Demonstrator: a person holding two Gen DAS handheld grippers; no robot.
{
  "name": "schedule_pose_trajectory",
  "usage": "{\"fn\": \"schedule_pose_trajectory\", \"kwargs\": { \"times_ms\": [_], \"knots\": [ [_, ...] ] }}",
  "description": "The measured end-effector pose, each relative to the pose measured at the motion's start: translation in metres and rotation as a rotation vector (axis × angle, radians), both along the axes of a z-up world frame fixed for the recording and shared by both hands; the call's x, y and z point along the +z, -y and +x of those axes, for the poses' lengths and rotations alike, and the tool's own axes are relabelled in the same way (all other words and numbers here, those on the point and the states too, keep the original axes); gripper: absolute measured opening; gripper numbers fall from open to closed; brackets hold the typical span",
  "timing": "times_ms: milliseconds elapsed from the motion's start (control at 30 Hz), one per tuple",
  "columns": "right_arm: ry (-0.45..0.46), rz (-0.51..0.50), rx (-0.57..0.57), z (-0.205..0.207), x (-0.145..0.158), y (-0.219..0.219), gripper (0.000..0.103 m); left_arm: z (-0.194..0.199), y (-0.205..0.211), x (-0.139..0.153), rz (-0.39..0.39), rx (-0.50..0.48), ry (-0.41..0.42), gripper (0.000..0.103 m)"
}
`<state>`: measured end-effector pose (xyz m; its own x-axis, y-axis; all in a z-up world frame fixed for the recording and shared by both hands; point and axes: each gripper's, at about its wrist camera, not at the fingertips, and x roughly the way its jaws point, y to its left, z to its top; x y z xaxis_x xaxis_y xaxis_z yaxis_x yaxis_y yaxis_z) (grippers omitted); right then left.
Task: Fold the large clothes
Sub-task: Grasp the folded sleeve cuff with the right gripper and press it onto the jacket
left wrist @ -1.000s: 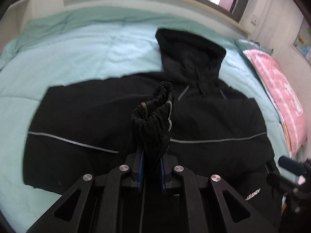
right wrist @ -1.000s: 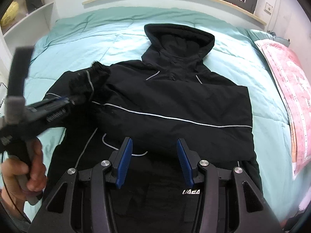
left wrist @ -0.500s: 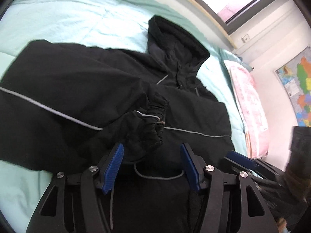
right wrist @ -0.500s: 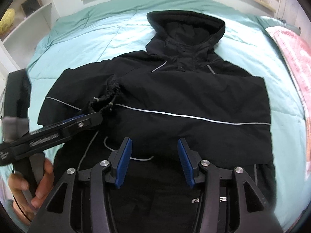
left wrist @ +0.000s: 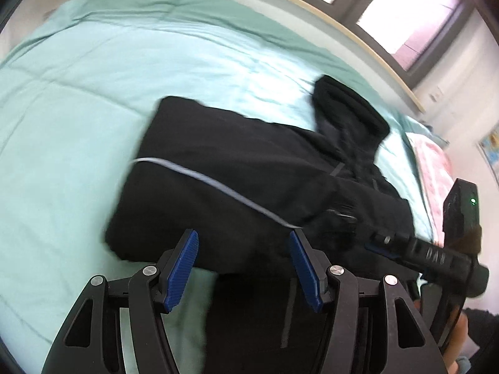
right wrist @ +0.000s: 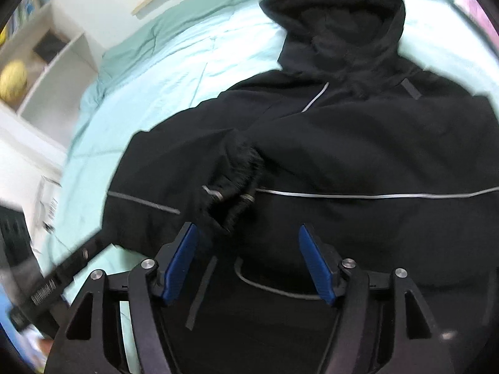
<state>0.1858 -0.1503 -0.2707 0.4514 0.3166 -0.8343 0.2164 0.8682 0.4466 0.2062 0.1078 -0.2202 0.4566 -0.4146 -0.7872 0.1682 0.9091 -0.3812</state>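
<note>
A black hooded jacket (left wrist: 237, 168) with a thin grey stripe lies flat on the bed, hood (left wrist: 349, 109) toward the window. Its left sleeve is folded across the chest, with the elastic cuff (right wrist: 237, 184) lying on the stripe. My left gripper (left wrist: 243, 268) is open and empty, just above the jacket's lower left edge. My right gripper (right wrist: 252, 261) is open and empty, low over the jacket's hem (right wrist: 312, 280), close behind the cuff. The right gripper also shows in the left wrist view (left wrist: 380, 243), by the cuff.
The mint green bedspread (left wrist: 93, 93) lies bare left of and beyond the jacket. A pink pillow (left wrist: 433, 168) lies at the right. White shelves (right wrist: 46, 71) with a yellow ball (right wrist: 12, 81) stand left of the bed. A window sill (left wrist: 312, 18) runs behind the bed.
My left gripper opened, let go of the sleeve cuff on the jacket's chest and drew back to the left. My right gripper moved in lower toward the cuff.
</note>
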Motion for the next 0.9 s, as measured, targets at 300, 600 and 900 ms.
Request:
{"fn": "schedule_pose_trajectory", "kwargs": {
  "times_ms": [300, 600, 900],
  "knots": [
    [-0.023, 0.13, 0.002, 0.035, -0.026, -0.013, 0.071, -0.001, -0.031, 0.002, 0.03, 0.032, 0.023, 0.062],
    [0.015, 0.092, 0.061, 0.042, -0.021, -0.019, 0.043, -0.004, -0.003, 0.02, 0.179, 0.022, 0.131, 0.05],
    [0.14, -0.13, 0.051, 0.008, 0.048, 0.038, 0.036, -0.003, 0.035, 0.044, 0.226, -0.012, 0.208, 0.049]
  ]
}}
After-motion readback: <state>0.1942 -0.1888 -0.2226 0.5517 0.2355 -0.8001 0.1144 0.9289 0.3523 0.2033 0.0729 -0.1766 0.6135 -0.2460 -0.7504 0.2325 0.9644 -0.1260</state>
